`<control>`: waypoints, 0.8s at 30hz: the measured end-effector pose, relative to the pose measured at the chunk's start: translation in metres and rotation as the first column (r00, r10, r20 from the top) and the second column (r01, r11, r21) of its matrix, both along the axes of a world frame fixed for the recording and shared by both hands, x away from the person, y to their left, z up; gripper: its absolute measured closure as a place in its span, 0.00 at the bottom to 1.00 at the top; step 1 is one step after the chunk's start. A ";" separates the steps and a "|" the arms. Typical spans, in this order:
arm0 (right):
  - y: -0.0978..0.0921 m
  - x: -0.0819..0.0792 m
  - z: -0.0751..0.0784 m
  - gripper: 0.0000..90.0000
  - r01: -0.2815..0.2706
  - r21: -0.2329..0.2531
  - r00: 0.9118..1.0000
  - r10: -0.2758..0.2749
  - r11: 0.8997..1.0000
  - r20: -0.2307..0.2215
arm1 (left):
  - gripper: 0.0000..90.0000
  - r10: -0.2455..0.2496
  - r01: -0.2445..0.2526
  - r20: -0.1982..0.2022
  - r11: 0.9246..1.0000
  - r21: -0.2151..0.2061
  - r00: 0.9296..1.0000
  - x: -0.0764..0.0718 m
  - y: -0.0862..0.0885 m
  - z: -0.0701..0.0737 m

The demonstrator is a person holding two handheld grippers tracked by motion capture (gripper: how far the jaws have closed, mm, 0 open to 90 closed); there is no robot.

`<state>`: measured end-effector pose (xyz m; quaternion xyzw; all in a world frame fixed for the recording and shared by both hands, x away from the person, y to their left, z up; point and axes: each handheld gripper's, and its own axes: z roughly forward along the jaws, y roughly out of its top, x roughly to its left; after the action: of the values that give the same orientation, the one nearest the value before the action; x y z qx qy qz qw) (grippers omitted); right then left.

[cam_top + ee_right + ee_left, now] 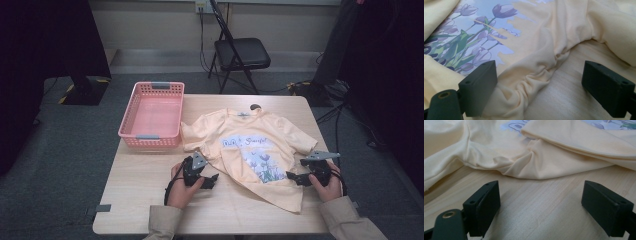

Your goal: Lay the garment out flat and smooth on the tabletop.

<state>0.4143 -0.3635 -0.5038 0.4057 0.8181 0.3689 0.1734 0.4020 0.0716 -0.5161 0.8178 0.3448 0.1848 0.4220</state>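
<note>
The right gripper (544,87) stands with its fingers (480,87) spread wide, low over the table (574,90). A bunched, wrinkled edge of the pale yellow T-shirt (544,47) lies between them, touching the left one. Beyond that edge, the T-shirt's purple tulip print (474,32) spreads over blue.

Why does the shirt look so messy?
The shirt lies crooked on the table, not flat. Its edge is bunched into wrinkles by the right claw, and a fold is twisted near the left claw. Nothing looks torn or spilled.
</note>
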 end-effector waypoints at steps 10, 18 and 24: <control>0.000 0.000 0.000 0.13 0.000 0.000 1.000 0.000 1.000 0.001 | 0.18 0.005 -0.005 -0.012 1.000 -0.029 1.000 0.004 -0.003 0.002; 0.000 0.000 0.000 0.13 -0.001 0.000 1.000 0.001 1.000 0.000 | 0.18 0.013 -0.013 -0.010 0.996 -0.086 1.000 0.011 -0.005 0.016; 0.000 0.000 0.000 0.13 -0.001 0.000 1.000 0.001 1.000 0.000 | 0.18 0.005 -0.005 -0.006 0.996 -0.093 1.000 0.028 -0.021 0.035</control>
<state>0.4144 -0.3634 -0.5039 0.4055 0.8181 0.3691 0.1732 0.4301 0.0507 -0.4807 0.7970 0.3564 0.1671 0.4581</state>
